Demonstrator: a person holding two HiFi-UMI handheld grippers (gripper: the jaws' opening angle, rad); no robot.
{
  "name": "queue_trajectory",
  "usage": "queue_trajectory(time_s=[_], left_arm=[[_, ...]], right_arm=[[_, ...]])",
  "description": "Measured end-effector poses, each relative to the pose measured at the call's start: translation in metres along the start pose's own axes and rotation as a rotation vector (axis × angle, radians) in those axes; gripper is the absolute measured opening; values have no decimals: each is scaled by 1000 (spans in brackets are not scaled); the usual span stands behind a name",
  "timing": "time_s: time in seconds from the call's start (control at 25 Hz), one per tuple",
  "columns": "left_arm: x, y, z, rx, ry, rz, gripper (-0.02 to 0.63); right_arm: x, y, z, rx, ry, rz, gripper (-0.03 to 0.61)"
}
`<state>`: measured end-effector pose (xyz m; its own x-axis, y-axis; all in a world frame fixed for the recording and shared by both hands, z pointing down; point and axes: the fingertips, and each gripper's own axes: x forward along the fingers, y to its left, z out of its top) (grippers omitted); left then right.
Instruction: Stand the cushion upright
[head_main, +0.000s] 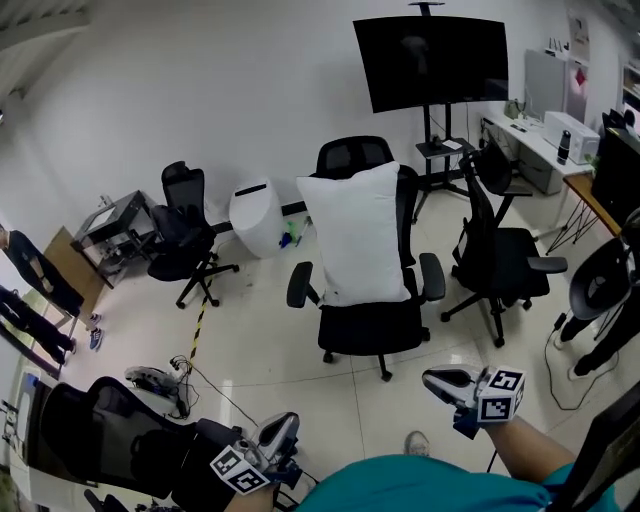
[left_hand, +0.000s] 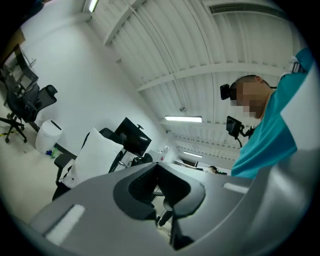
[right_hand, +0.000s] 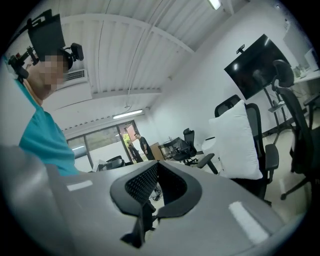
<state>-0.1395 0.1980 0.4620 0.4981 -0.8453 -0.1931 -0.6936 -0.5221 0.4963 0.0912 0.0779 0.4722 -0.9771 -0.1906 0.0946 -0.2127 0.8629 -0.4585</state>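
Note:
A white cushion (head_main: 358, 235) stands upright on the seat of a black office chair (head_main: 372, 325), leaning against its backrest. It also shows in the left gripper view, cushion (left_hand: 95, 155), and in the right gripper view, cushion (right_hand: 240, 142). Both grippers are well away from it, close to the person's body. My left gripper (head_main: 280, 430) is at the bottom left, shut with nothing in it; its jaws (left_hand: 157, 166) meet at the tips. At the lower right my right gripper (head_main: 445, 382) is also shut and empty, its jaws closed (right_hand: 157, 165).
Other black office chairs stand at the left (head_main: 185, 235), right (head_main: 505, 255) and near left (head_main: 95, 430). A TV on a stand (head_main: 432, 62) is behind, a white bin (head_main: 258, 215) left of the cushion chair. Cables (head_main: 565, 360) lie on the floor; a desk (head_main: 535, 140) is at the far right.

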Motion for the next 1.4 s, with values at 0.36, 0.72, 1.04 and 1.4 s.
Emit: queue_trajectory(time_s=[0.36,0.72,1.04,1.4], left_arm=[[-76,-45,-32,-61,44,-41,11],[-47,-133,-91,-52,3,14,11],[-13,-198,-125,-19,46,-41,11],[-51,-177,-96,14,39,-28,11]], right_arm=[[-36,85,-46,27,-31,-84,2],[-146,75,-73,34,-6,-136,2],[-196,75,-79,-4,9,-130,0],[-174,104,-79,-46,-11,-141,0]])
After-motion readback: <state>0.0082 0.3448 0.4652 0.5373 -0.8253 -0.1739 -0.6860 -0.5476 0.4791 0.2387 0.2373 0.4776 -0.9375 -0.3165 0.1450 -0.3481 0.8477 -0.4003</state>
